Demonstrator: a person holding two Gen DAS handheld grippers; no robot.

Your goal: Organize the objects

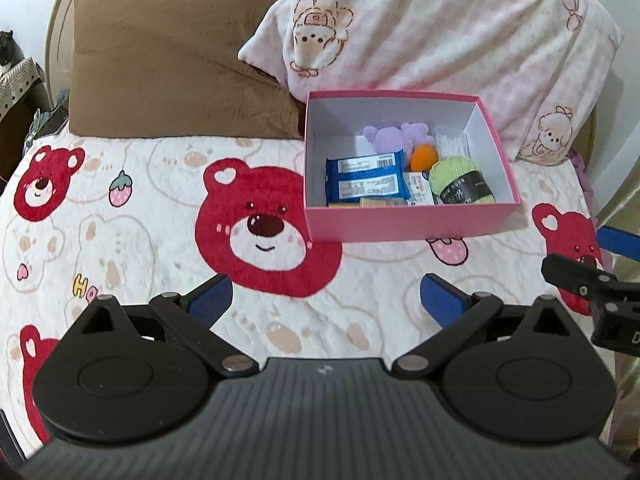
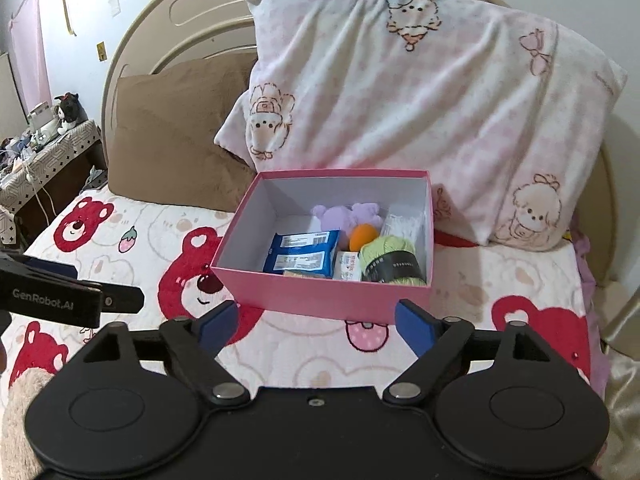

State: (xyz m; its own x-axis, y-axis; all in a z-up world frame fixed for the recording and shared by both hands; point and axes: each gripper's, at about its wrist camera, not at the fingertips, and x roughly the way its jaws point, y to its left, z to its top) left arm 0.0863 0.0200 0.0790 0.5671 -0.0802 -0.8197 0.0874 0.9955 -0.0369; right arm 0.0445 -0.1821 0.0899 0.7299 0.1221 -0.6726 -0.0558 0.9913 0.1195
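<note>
The pink box sat on the bear blanket at the foot of the pillows, at about one o'clock from the left gripper and twelve from the right gripper. Inside lay green yarn, an orange ball, a purple plush and blue packets. Both grippers hung released, holding nothing. Everything appeared packed; a good finish likely meant leaving the box undisturbed. Only the right view showed the cluttered side table at nine o'clock.
</note>
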